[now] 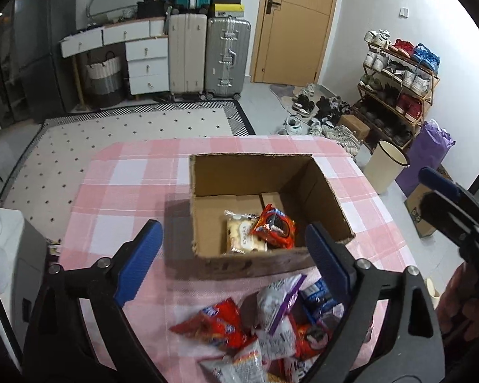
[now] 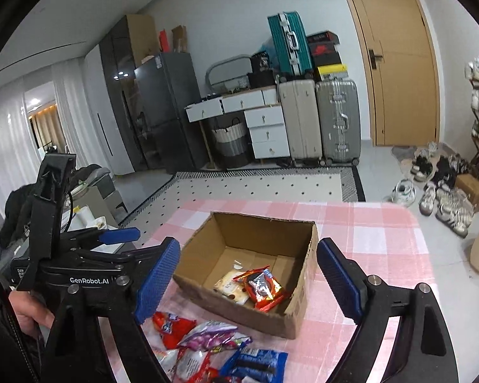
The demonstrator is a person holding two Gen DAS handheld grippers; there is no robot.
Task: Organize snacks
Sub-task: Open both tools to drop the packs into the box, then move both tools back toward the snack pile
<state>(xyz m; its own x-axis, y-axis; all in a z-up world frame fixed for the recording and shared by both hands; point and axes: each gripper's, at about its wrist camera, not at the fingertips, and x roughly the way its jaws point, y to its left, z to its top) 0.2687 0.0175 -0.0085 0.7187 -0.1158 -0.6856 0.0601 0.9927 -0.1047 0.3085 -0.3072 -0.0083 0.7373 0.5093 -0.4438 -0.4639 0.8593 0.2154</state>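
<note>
My left hand-held gripper (image 1: 233, 258) stood spread wide, nothing between its blue pads, above the near part of the counter (image 1: 118, 191). My right hand-held gripper (image 2: 249, 281) was likewise spread and empty. Each showed in the other's view: the right one at the right margin of the left view, the left one at the left margin of the right view, with a hand (image 2: 25, 309) under it.

The box (image 1: 255, 172) sat open near the middle of the counter, toward the far edge. Inside it lay two packets by its near wall: a pale packet (image 1: 242, 236) flat on the floor of the box, and a red packet (image 1: 274, 226) overlapping it on the right.

The loose pile (image 1: 265, 335) lay on the counter at the near edge, just in front of the box. I noted a red bag (image 2: 172, 325), a purple bag (image 2: 210, 335), a blue packet (image 2: 255, 362) and white wrappers, overlapping one another. Print on them was not legible.
</note>
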